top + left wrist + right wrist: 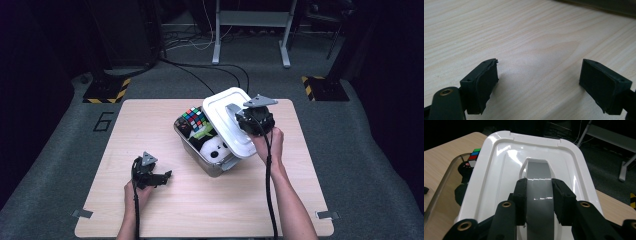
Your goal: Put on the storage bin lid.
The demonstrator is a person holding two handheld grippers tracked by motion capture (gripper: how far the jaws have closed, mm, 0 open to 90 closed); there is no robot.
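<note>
A clear plastic box [197, 156] stands mid-table with a colourful puzzle cube [194, 118] and a white plush toy [215, 147] inside. Its white lid [224, 112] hangs tilted over the box's right side, lifted off the rim. My right gripper [251, 120] is shut on the lid's grey handle [539, 186], one pad on each side. The lid [499, 177] spans the right gripper view, with the cube [474, 157] peeking out at its left. My left gripper [164, 176] rests low over the table's front left, open, with bare wood between its fingers [484, 85].
The wooden table [150, 120] ends close behind the box. Beyond it lie a grey floor with black cables [210, 67], a metal stand [252, 20] and yellow-black striped bases [107, 90].
</note>
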